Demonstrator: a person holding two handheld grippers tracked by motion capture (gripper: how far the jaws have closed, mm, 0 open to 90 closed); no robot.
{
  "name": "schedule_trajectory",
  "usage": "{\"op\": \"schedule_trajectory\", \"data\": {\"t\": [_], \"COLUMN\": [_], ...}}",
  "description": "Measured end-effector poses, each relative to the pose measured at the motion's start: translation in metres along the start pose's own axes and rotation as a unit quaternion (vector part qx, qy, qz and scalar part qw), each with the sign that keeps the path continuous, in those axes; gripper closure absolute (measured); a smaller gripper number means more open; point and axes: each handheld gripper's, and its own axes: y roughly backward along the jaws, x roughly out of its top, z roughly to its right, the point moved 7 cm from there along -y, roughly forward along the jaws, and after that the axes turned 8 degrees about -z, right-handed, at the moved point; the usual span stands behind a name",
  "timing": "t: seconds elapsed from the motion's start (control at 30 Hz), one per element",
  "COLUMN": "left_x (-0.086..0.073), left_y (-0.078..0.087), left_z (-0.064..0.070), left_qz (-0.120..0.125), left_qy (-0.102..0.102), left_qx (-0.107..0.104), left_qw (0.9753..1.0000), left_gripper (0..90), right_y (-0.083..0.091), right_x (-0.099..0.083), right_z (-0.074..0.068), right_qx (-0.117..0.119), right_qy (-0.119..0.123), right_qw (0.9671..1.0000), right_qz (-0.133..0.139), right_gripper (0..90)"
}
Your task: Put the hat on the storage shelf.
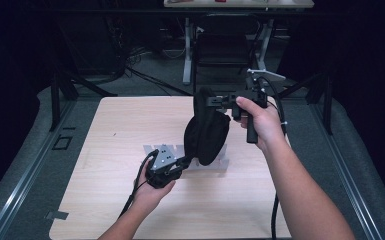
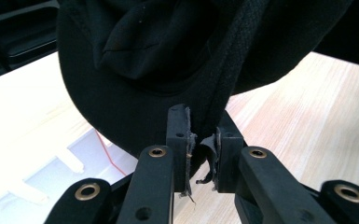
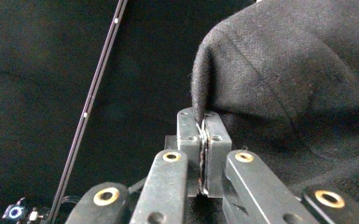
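Light wooden table carries a white rack. Nearest, the left gripper pinches the black cap at its lower edge; farther, the right gripper clamps its top, holding it above the rack.

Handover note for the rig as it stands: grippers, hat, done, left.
Left hand-held gripper: shut on the black hat, pinching its lower edge.
Right hand-held gripper: shut on the hat's upper edge, raised higher.
Hat: held in the air between both, above the wooden table and the light flat piece lying on it.
Done: hat lifted, gripped at two ends.
Left: probably to set it down; keep both grips until then.
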Motion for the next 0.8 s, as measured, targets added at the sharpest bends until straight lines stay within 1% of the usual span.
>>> {"op": "schedule_trajectory", "data": {"t": [0.13, 0.17, 0.2, 0.3, 0.37, 0.43, 0.57, 0.67, 0.7, 0.73, 0.77, 0.8], "left_x": [-0.004, -0.005, -0.005, -0.006, -0.007, -0.008, -0.010, -0.012, -0.013, -0.013, -0.015, -0.015], "left_y": [0.001, 0.002, 0.002, 0.002, 0.002, 0.003, 0.003, 0.004, 0.004, 0.004, 0.005, 0.004], "left_z": [-0.002, -0.003, -0.003, -0.004, -0.004, -0.004, -0.005, -0.005, -0.005, -0.006, -0.005, -0.005], "left_qz": [0.014, 0.018, 0.022, 0.023, 0.028, 0.025, 0.033, 0.037, 0.042, 0.042, 0.039, 0.042], "left_qy": [0.010, 0.017, 0.017, 0.024, 0.027, 0.026, 0.034, 0.042, 0.043, 0.045, 0.044, 0.048], "left_qx": [-0.005, -0.009, -0.010, -0.014, -0.014, -0.012, -0.007, -0.007, -0.005, 0.007, -0.004, -0.003], "left_qw": [0.9998, 0.9996, 0.9996, 0.9994, 0.9992, 0.9993, 0.9989, 0.9984, 0.9982, 0.9980, 0.9983, 0.9980], "left_gripper": [81.2, 81.2, 81.2, 81.2, 81.2, 81.2, 81.2, 81.3, 81.3, 81.4, 81.4, 81.4], "right_y": [-0.007, -0.008, -0.011, -0.015, -0.016, -0.018, -0.023, -0.028, -0.030, -0.033, -0.034, -0.036], "right_x": [0.000, 0.000, 0.000, 0.000, 0.000, 0.001, 0.000, 0.001, 0.001, 0.001, 0.000, 0.000], "right_z": [-0.004, -0.004, -0.006, -0.008, -0.008, -0.009, -0.010, -0.012, -0.013, -0.014, -0.015, -0.016], "right_qx": [0.002, 0.003, 0.004, 0.007, 0.007, 0.006, 0.004, 0.004, 0.005, 0.005, 0.005, 0.005], "right_qy": [0.005, 0.006, 0.006, 0.008, 0.008, 0.007, 0.010, 0.010, 0.011, 0.012, 0.013, 0.013], "right_qw": [1.0000, 0.9999, 0.9999, 0.9999, 0.9999, 0.9999, 0.9998, 0.9997, 0.9997, 0.9997, 0.9996, 0.9996], "right_qz": [-0.008, -0.008, -0.010, -0.013, -0.011, -0.014, -0.018, -0.019, -0.022, -0.023, -0.024, -0.026], "right_gripper": [88.4, 88.4, 88.5, 88.4, 88.4, 88.4, 88.4, 88.4, 88.4, 88.4, 88.4, 88.4]}}
